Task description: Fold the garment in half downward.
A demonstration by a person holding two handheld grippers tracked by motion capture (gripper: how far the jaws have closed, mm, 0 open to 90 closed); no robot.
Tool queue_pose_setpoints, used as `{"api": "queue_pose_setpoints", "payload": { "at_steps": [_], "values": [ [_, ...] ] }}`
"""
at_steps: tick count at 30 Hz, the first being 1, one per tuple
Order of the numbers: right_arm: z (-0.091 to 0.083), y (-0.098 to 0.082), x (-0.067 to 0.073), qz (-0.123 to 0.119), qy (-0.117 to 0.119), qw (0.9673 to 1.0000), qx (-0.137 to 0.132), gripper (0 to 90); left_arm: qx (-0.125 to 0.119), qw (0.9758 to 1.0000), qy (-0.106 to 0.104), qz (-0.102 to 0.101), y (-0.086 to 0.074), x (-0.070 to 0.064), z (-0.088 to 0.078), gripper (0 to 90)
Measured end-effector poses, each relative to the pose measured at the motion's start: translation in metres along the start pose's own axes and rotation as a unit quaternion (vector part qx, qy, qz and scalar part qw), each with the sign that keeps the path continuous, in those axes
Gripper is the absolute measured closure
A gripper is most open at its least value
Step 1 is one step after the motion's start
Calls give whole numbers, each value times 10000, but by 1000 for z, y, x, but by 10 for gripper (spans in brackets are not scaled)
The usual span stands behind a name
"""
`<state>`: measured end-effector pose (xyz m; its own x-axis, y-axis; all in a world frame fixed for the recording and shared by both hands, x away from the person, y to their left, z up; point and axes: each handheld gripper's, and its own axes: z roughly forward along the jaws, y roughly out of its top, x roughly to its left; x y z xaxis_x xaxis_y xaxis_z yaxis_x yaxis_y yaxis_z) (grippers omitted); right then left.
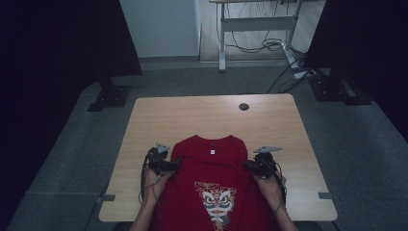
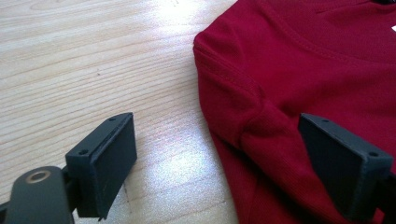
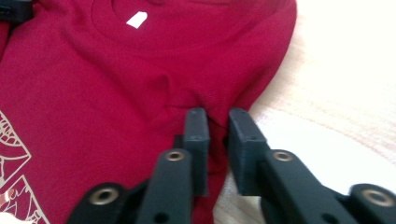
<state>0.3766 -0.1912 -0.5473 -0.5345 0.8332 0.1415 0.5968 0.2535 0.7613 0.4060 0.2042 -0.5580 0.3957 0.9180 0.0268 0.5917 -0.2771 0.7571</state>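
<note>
A red T-shirt lies flat at the near edge of the tabletop, collar away from the person, likely so both shoulders can be taken at once. The right gripper has its jaws pinched on a fold at one shoulder, while the left gripper holds its jaws wide apart astride the other shoulder's edge, gripping nothing. The tabletop is pale wood on grey carpet, with another desk and loose cables behind.

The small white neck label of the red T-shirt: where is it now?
The white neck label sits inside the collar of the red T-shirt, at the shirt's far end on the wooden table, between the two grippers in the high view.
</note>
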Motion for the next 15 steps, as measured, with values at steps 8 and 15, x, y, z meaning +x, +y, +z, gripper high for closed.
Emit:
{"api": "queue_pose_setpoints", "payload": {
  "at_steps": [8, 15],
  "values": [
    [-16, 24, 31, -987, -785, 9917, -264, 806, 3, 10000, -1, 3, 0, 0, 0, 136],
    [-6, 34, 37, -768, -182, 9967, -207, 844, 1, 10000, -2, 2, 0, 0, 0, 135]
  ]
}}
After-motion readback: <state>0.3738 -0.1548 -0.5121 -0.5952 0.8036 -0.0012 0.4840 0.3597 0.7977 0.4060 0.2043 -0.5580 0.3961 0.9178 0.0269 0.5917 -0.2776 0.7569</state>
